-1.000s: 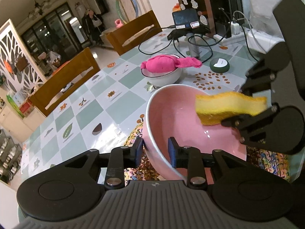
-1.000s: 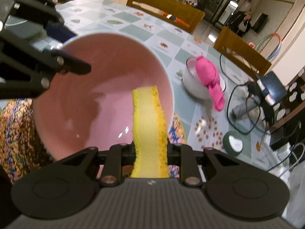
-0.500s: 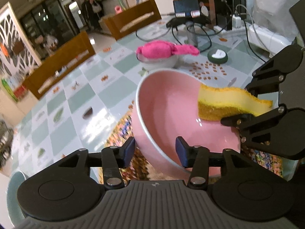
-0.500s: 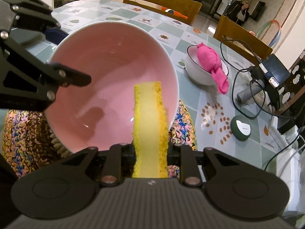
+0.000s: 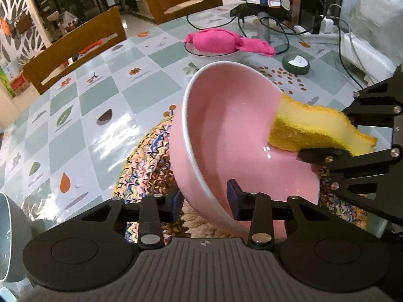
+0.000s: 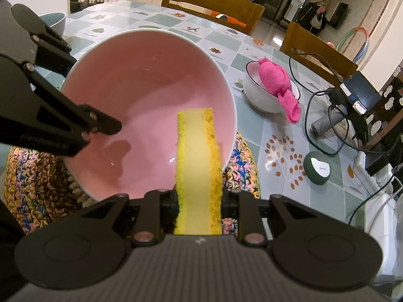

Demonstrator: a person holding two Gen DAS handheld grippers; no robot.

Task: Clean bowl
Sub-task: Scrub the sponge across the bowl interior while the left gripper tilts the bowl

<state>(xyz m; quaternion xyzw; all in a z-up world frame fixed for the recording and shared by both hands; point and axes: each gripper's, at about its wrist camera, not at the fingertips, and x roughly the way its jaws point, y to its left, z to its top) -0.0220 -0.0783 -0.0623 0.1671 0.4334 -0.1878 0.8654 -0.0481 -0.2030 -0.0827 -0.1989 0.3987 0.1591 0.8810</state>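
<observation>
Lower and nearer than a second ago, the left gripper [image 5: 204, 202] straddles the near rim of the pink bowl [image 5: 226, 130], its fingers closing on it, one outside, one inside. That bowl tilts on one crocheted mat [image 5: 148, 161]. Pinched tight in the right gripper [image 6: 199, 198], one yellow sponge [image 6: 196, 156] reaches into the bowl's hollow. Under everything lies a checked counter [image 5: 75, 105] of green and white squares. Three bowls show: pink, grey [image 5: 10, 236], and white [image 6: 259, 95] carrying one pink cloth [image 6: 277, 83]. Farther off stand two wooden chairs [image 5: 75, 47], cables and a glass door.
</observation>
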